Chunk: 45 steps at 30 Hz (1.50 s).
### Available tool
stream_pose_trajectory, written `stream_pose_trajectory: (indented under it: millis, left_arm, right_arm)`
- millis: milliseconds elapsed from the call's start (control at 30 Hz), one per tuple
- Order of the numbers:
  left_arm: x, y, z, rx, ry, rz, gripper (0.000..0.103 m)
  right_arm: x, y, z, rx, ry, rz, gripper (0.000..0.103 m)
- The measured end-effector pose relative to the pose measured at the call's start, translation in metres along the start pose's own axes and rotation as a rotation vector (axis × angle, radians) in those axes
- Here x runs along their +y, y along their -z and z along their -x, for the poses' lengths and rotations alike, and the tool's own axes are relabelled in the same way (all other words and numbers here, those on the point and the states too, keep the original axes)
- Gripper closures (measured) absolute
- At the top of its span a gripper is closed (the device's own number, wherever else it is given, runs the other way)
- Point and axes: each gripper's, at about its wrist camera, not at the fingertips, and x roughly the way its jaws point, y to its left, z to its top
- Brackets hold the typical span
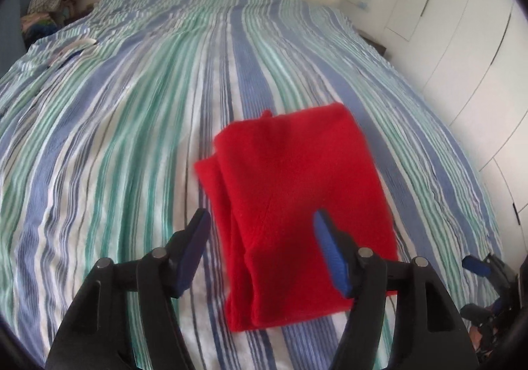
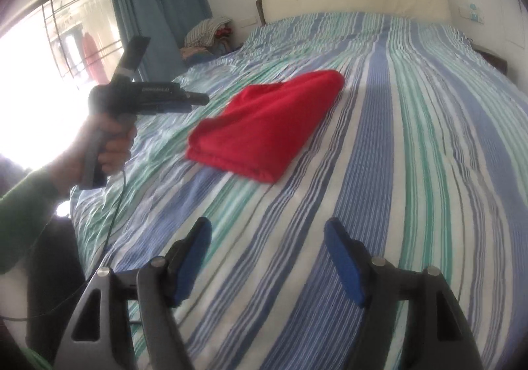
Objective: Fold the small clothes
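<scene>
While a hand (image 2: 105, 142) holds the left gripper (image 1: 260, 231) above the bed's (image 2: 412, 139) left edge, its fingers stand open and empty. Red folded garment (image 2: 267, 125) lies mid-bed, nearer that edge. Right gripper (image 2: 267, 244), fingers open, grips nothing.

Lighting: daylight, bright and soft, entering from the window (image 2: 49, 50) at the left of the right wrist view — blown out to white there, washing the hand (image 2: 105, 142) beside it. Shadows: faint, a soft one beside the red cloth (image 2: 267, 125). Blur: slight smear on the bedspread (image 1: 132, 139) stripes and cloth edges, possibly motion. Distortion: strong fisheye bowing — wardrobe doors (image 1: 462, 56) curve; dark vignette at corners.
</scene>
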Motion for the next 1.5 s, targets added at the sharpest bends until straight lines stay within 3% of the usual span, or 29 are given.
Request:
stream_pose_trajectory:
  millis: [100, 167, 233, 300, 333, 367, 433, 500, 600, 667, 733, 833, 867, 900, 967, 1000, 1033, 1067, 1100, 1133, 1167, 1200, 1300, 1367, 1433, 1500]
  left_arm:
    - [-0.001, -0.009, -0.043, 0.073, -0.080, -0.008, 0.036]
    - [0.016, -0.003, -0.069, 0.136, -0.145, 0.028, 0.041]
    - [0.035, 0.006, -0.075, 0.138, -0.099, 0.088, 0.036]
    - [0.047, 0.009, -0.063, 0.116, -0.076, 0.128, 0.033]
    - [0.051, 0.011, -0.054, 0.108, -0.071, 0.141, 0.033]
    - [0.055, 0.013, -0.041, 0.092, -0.067, 0.147, 0.034]
    - [0.059, 0.024, -0.015, 0.046, -0.031, 0.144, 0.030]
    - [0.061, 0.040, -0.001, 0.026, 0.009, 0.136, 0.018]
    - [0.054, 0.061, -0.021, 0.104, -0.024, 0.068, 0.014]
    - [0.048, 0.070, -0.031, 0.129, -0.059, 0.009, 0.014]
    - [0.049, 0.064, -0.015, 0.095, -0.019, 0.025, 0.015]
    - [0.061, 0.046, 0.013, -0.037, 0.179, 0.116, 0.007]
    - [0.064, 0.038, 0.013, -0.066, 0.208, 0.136, 0.000]
    - [0.065, 0.030, 0.006, -0.067, 0.221, 0.146, 0.001]
    - [0.063, 0.016, -0.024, 0.016, 0.241, 0.152, 0.002]
    - [0.060, 0.013, -0.043, 0.065, 0.228, 0.163, 0.003]
    - [0.056, 0.010, -0.061, 0.115, 0.210, 0.169, 0.004]
    - [0.051, 0.010, -0.076, 0.155, 0.181, 0.161, 0.011]
    - [0.044, 0.010, -0.085, 0.167, 0.146, 0.138, 0.026]
    - [0.037, 0.009, -0.086, 0.148, 0.124, 0.109, 0.037]
    - [0.030, 0.007, -0.082, 0.130, 0.143, 0.101, 0.069]
    - [0.025, 0.004, -0.073, 0.113, 0.143, 0.101, 0.081]
    - [0.000, -0.004, -0.033, 0.010, 0.149, 0.025, 0.082]
    - [-0.010, -0.011, -0.012, -0.041, 0.162, 0.020, 0.081]
    - [-0.016, -0.020, -0.008, -0.044, 0.165, 0.045, 0.079]
    - [-0.018, -0.026, -0.024, -0.017, 0.104, 0.058, 0.052]
  right_arm:
    - [-0.009, -0.065, -0.036, -0.052, -0.010, 0.042, 0.033]
    - [-0.018, -0.099, -0.071, -0.048, -0.050, 0.006, 0.033]
    - [-0.025, -0.120, -0.112, -0.015, -0.087, -0.041, 0.033]
    - [-0.034, -0.120, -0.163, 0.109, -0.118, -0.109, 0.033]
    - [-0.038, -0.113, -0.188, 0.199, -0.106, -0.137, 0.032]
    - [-0.038, -0.105, -0.201, 0.235, -0.054, -0.134, 0.031]
    - [-0.032, -0.099, -0.189, 0.177, -0.024, -0.092, 0.031]
    - [-0.027, -0.094, -0.158, 0.115, -0.030, -0.094, 0.032]
    - [-0.012, -0.077, -0.120, 0.053, -0.052, -0.065, 0.031]
    - [-0.006, -0.059, -0.134, 0.152, -0.056, -0.053, 0.026]
    - [-0.008, -0.044, -0.159, 0.314, -0.084, -0.058, 0.025]
    - [-0.020, -0.061, -0.135, 0.191, -0.153, -0.106, 0.025]
    - [-0.029, -0.071, -0.126, 0.134, -0.174, -0.151, 0.020]
    - [-0.040, -0.082, -0.120, 0.081, -0.185, -0.203, 0.008]
    - [-0.063, -0.102, -0.128, 0.024, -0.196, -0.297, 0.005]
    - [-0.074, -0.110, -0.144, 0.044, -0.204, -0.337, 0.005]
    - [-0.084, -0.115, -0.164, 0.079, -0.215, -0.382, 0.006]
    - [-0.092, -0.115, -0.185, 0.116, -0.236, -0.428, 0.013]
    - [-0.097, -0.112, -0.206, 0.164, -0.260, -0.468, 0.028]
    - [-0.096, -0.108, -0.222, 0.200, -0.245, -0.476, 0.033]
    - [-0.089, -0.108, -0.228, 0.194, -0.196, -0.427, 0.041]
    - [-0.079, -0.111, -0.226, 0.176, -0.146, -0.353, 0.051]
    - [-0.053, -0.129, -0.197, 0.105, -0.082, -0.201, 0.066]
    - [-0.042, -0.145, -0.170, 0.051, -0.086, -0.124, 0.067]
    - [-0.037, -0.162, -0.147, 0.013, -0.081, -0.066, 0.067]
    - [-0.043, -0.179, -0.138, 0.003, -0.071, -0.063, 0.065]
